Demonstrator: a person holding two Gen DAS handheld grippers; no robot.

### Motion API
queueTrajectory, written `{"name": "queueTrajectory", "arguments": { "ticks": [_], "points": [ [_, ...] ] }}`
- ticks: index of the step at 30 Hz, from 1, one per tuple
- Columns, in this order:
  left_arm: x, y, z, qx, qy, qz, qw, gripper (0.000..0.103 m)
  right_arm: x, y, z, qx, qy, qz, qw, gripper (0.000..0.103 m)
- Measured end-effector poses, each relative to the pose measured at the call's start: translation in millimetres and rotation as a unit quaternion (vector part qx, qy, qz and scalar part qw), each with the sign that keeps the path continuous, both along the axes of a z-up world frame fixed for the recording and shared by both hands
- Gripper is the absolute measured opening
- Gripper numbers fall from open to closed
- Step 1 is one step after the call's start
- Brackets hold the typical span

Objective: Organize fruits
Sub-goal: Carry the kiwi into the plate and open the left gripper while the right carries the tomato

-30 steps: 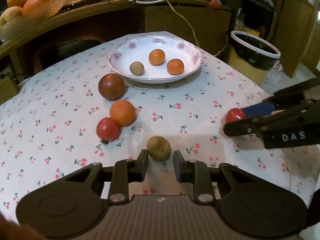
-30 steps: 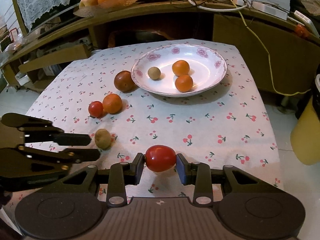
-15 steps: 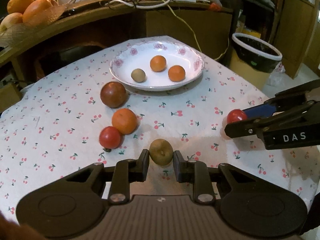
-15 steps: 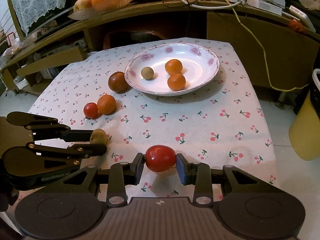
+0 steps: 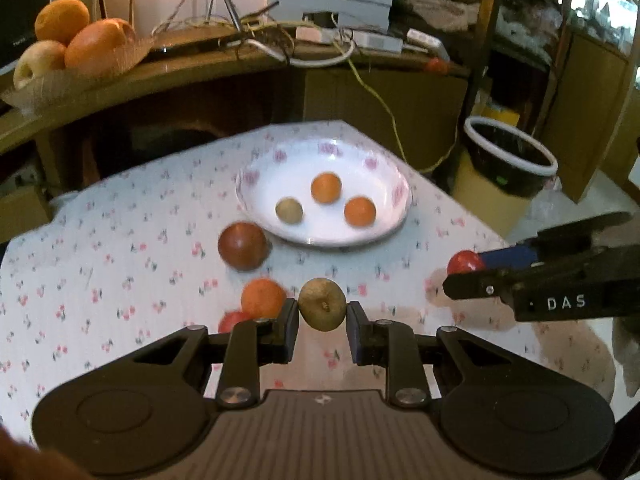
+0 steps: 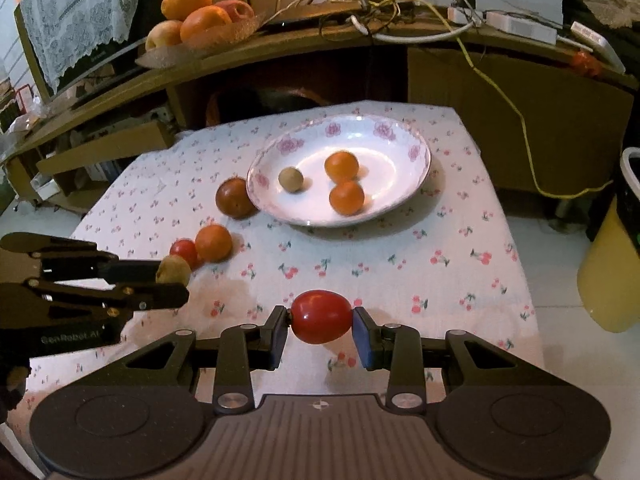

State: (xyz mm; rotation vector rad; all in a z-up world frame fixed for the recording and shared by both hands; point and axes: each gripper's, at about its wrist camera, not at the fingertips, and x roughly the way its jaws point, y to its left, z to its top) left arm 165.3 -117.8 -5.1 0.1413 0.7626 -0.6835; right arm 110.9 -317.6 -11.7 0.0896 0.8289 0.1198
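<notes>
My left gripper (image 5: 322, 307) is shut on a small brown-green fruit (image 5: 322, 304), held clear above the cherry-print tablecloth (image 5: 120, 240). My right gripper (image 6: 321, 318) is shut on a red tomato (image 6: 321, 316), also off the cloth. A white floral plate (image 6: 396, 184) at the far middle holds two small oranges (image 6: 341, 166) (image 6: 346, 198) and a small tan fruit (image 6: 291, 179). On the cloth lie a dark red-brown fruit (image 6: 234, 197) beside the plate, an orange (image 6: 213, 243) and a small red tomato (image 6: 183, 251). Each gripper shows in the other's view: left gripper (image 6: 172, 280), right gripper (image 5: 464, 270).
A wooden shelf (image 6: 280, 48) behind the table carries a dish of large fruit (image 6: 196, 20) and tangled cables (image 6: 380, 8). A black bin with a white rim (image 5: 512, 160) stands right of the table, and a yellow container (image 6: 608, 272) sits on the floor at the right.
My left gripper closed on the brown-green fruit and lifted it off the cloth. My right gripper kept the red tomato and stayed almost still.
</notes>
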Motion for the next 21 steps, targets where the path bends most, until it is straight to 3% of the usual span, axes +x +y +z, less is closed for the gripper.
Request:
{"name": "queueTrajectory", "arguments": {
  "ticks": [13,21],
  "points": [
    [33,-26,10,-0.002,-0.017,0.008,0.9998,0.031,27,-7,14,0.005,-0.024,-0.006,1.000,0.035],
    [61,-49,-1,0.015,-0.019,0.012,0.9996,0.031,63,-10,14,-0.013,-0.037,-0.007,0.999,0.035]
  ]
}}
